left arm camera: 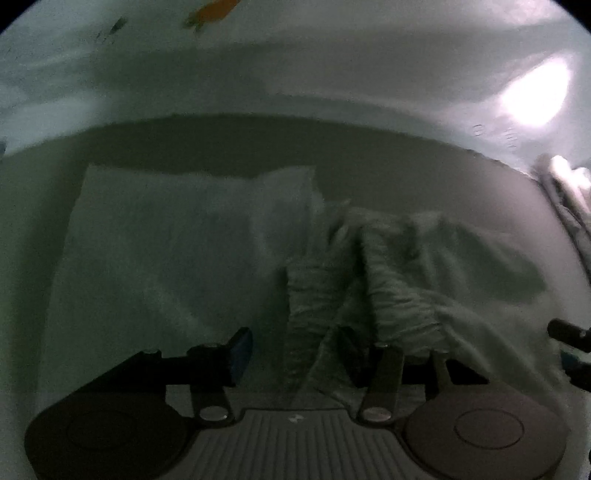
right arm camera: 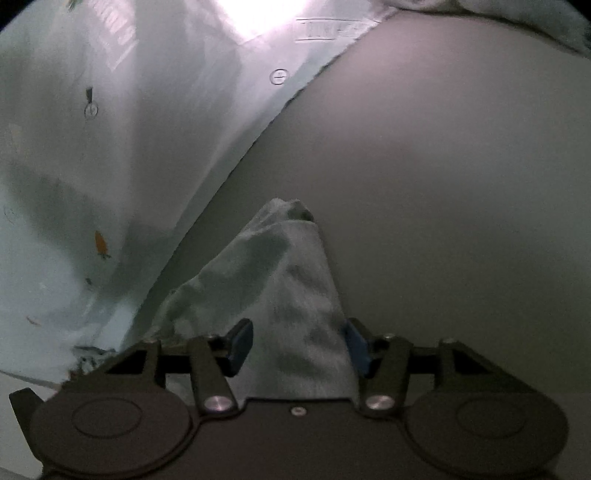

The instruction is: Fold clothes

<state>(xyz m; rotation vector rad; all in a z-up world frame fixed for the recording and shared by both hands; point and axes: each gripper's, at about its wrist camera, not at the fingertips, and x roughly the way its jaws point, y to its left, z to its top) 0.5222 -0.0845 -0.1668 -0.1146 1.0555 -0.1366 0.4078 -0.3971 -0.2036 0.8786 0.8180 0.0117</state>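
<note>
The left gripper (left arm camera: pixel 295 350) stands with its two blue-padded fingers spread apart, a bunched ridge of pale cloth (left arm camera: pixel 325 295) rising between them without being pinched. The right gripper (right arm camera: pixel 299 345) is likewise spread, its pads on either side of a tapering fold of the same pale, mottled cloth (right arm camera: pixel 280 288), just beside it; whether either pad touches the fabric cannot be told.

Writing: in the right wrist view a printed line inside a ruled box (right arm camera: pixel 332 28) sits near the top of the glossy sheet (right arm camera: pixel 147 110), too blurred to read, and two small circled marks show on that sheet. Another run of letters at upper left is also illegible. An orange carrot-like motif (right arm camera: pixel 100 243) is printed on it; the left wrist view shows one orange motif (left arm camera: pixel 214 11) at its top edge.

The cloth is light greenish-white and textured like towelling. In the left wrist view its left part lies flat as a smooth rectangle (left arm camera: pixel 166 240), and its right part is crumpled into gathered ridges. It rests on a plain grey surface (left arm camera: pixel 369 166). One more bundle of pale fabric (left arm camera: pixel 565 184) lies at the far right.
</note>
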